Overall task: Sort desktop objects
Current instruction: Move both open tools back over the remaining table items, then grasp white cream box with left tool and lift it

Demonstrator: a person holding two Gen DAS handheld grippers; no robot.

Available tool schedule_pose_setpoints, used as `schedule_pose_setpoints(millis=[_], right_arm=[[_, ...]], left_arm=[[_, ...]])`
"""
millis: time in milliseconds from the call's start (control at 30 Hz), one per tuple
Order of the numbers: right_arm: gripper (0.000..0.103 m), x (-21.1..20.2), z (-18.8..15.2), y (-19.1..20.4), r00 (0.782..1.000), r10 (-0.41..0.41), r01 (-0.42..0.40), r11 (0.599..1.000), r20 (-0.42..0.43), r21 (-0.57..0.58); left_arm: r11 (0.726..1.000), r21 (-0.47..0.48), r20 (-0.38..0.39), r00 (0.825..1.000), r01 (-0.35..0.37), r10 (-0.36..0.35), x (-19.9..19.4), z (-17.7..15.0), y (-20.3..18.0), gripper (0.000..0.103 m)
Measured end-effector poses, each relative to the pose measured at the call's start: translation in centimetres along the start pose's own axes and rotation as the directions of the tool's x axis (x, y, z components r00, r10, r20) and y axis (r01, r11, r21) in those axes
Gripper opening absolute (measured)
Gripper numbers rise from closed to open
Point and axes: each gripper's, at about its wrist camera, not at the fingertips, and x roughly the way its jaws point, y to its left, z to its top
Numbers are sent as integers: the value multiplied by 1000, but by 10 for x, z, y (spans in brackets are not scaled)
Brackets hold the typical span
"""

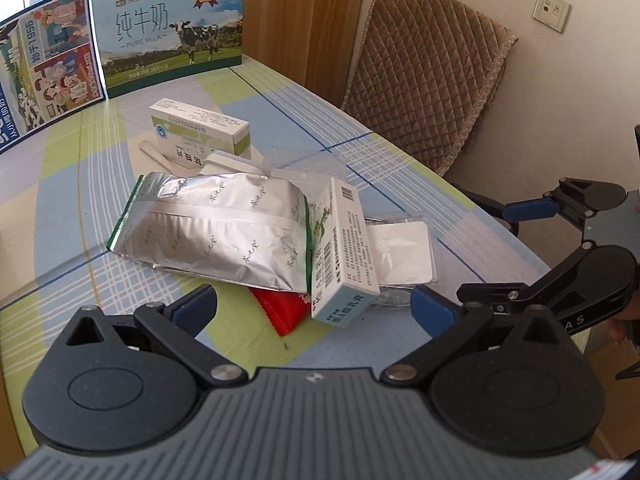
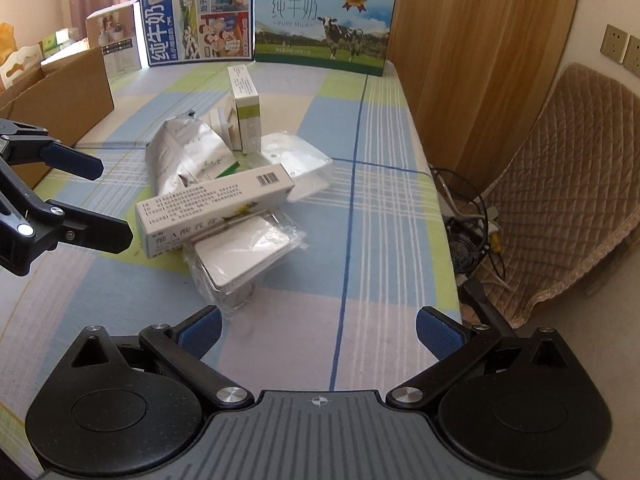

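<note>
A heap lies mid-table on the checked cloth. In it are a silver foil pouch (image 1: pixel 216 236) (image 2: pixel 184 152), a long white ointment box (image 1: pixel 348 256) (image 2: pixel 212 208) leaning across it, a clear packet with a white card (image 1: pixel 400 252) (image 2: pixel 244 256), a red sachet (image 1: pixel 284 312) poking out underneath, a white-green medicine box (image 1: pixel 200 128) (image 2: pixel 244 104) and a clear plastic box (image 1: pixel 308 164) (image 2: pixel 296 160). My left gripper (image 1: pixel 316 312) (image 2: pixel 114 204) is open just short of the ointment box and the sachet. My right gripper (image 2: pixel 320 328) (image 1: pixel 484 252) is open near the clear packet, holding nothing.
Two milk cartons (image 2: pixel 324 24) (image 2: pixel 196 20) stand along the table's far edge. An open cardboard box (image 2: pixel 60 100) sits at the left. A padded chair (image 2: pixel 560 184) stands off the right edge, with cables and a small fan (image 2: pixel 468 248) on the floor.
</note>
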Motion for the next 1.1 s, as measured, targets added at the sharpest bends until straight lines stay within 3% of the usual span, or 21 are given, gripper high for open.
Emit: schedule_pose_setpoints(millis=[533, 900, 1100], right_arm=[[101, 12, -5, -8, 999, 9, -10, 1000, -32, -19], [101, 17, -4, -9, 998, 42, -44, 999, -39, -30], [101, 21, -3, -9, 998, 54, -56, 997, -42, -48]], left_arm=[[998, 68, -29, 1000, 2, 0, 12, -1, -12, 98], [993, 116, -48, 999, -2, 7, 20, -2, -19, 87], [991, 134, -49, 999, -6, 12, 23, -1, -23, 86]])
